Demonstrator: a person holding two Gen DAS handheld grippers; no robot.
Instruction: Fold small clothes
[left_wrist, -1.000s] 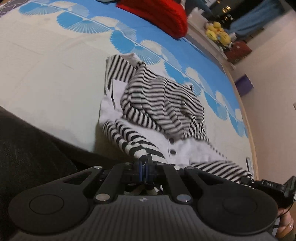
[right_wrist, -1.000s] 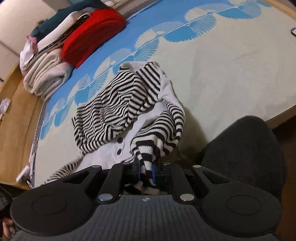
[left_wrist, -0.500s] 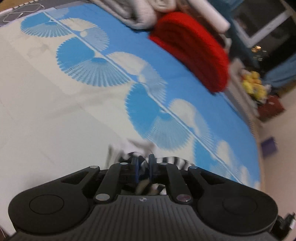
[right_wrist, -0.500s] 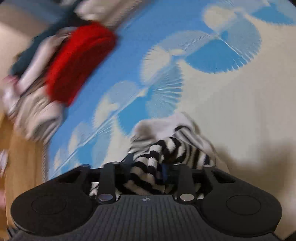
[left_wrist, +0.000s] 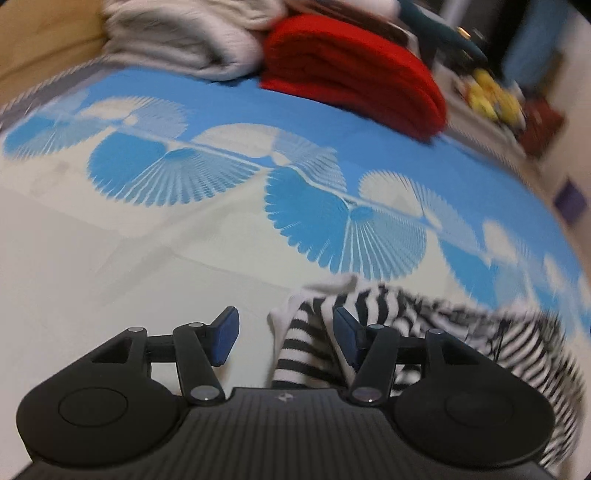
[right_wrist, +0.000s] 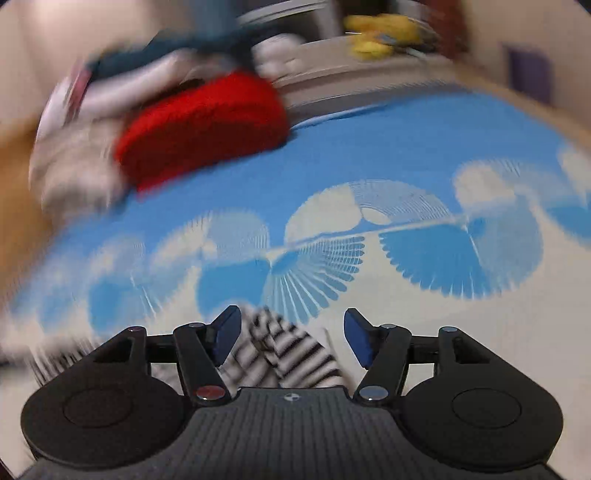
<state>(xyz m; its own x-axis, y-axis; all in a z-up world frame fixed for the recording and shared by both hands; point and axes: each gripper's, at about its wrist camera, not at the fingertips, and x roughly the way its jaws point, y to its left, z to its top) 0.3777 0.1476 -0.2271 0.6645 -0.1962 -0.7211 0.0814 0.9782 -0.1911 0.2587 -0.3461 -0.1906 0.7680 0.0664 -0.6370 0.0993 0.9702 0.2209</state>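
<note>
In your left wrist view, the left gripper (left_wrist: 282, 334) has its jaws opening, already well apart, and the striped cardigan (left_wrist: 388, 332) lies on the fan-patterned bed sheet (left_wrist: 110, 258) with one white-edged corner between the blue pads (left_wrist: 225, 334); the cloth leans against the right pad and drapes past it to the right, but neither pad presses on it, so you hold nothing there. Let the jaws finish spreading before you draw back, and pull out straight along the fingers, or the knit may snag on that right pad and drag the fold open. The folded red knit (left_wrist: 354, 74) and the grey folded pile (left_wrist: 192, 40) sit well beyond, out of your way. In your right wrist view, which is blurred, the right gripper (right_wrist: 291, 338) is likewise opening, its jaws wide, with a striped end of the cardigan (right_wrist: 284, 354) lying loose between them, nearer the left pad and clear of the right one. Lift both grippers away together and gently, then judge whether the edges line up; if that corner has curled, smooth it before the next fold.
</note>
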